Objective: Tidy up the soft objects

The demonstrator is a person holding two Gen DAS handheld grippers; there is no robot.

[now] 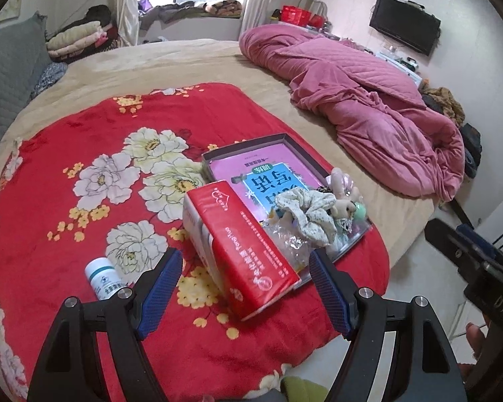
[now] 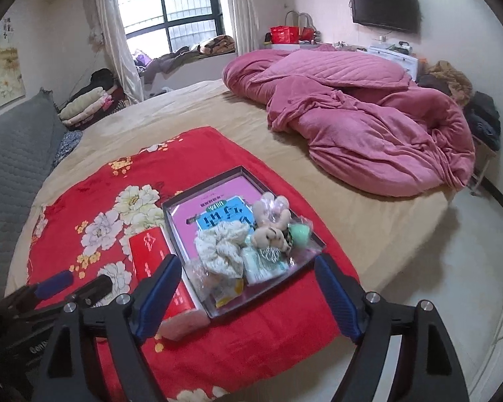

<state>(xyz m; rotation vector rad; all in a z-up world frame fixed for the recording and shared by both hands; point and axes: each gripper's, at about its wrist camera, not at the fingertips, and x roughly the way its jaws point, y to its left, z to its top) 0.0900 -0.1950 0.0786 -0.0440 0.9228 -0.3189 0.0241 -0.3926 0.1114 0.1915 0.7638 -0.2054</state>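
Observation:
A shallow dark tray (image 1: 214, 154) (image 2: 166, 209) lies on a red floral blanket (image 1: 84, 140) (image 2: 94, 194). In it are a pink and blue book (image 1: 268, 181) (image 2: 214, 211), a cream scrunchie (image 1: 313, 212) (image 2: 221, 244), small plush toys (image 1: 342, 187) (image 2: 271, 224), a green ball (image 2: 300, 232) and plastic packets (image 2: 224, 288). A red tissue pack (image 1: 241, 251) (image 2: 154, 258) lies against the tray's left side. My left gripper (image 1: 243, 288) is open just before the tissue pack. My right gripper (image 2: 246, 294) is open over the tray's near edge.
A white pill bottle (image 1: 102, 278) lies on the blanket left of the tissue pack. A bunched pink quilt (image 1: 369, 100) (image 2: 358, 114) covers the bed's far right. The bed edge and floor (image 2: 436, 268) are to the right. Folded clothes (image 2: 84, 104) sit at the far left.

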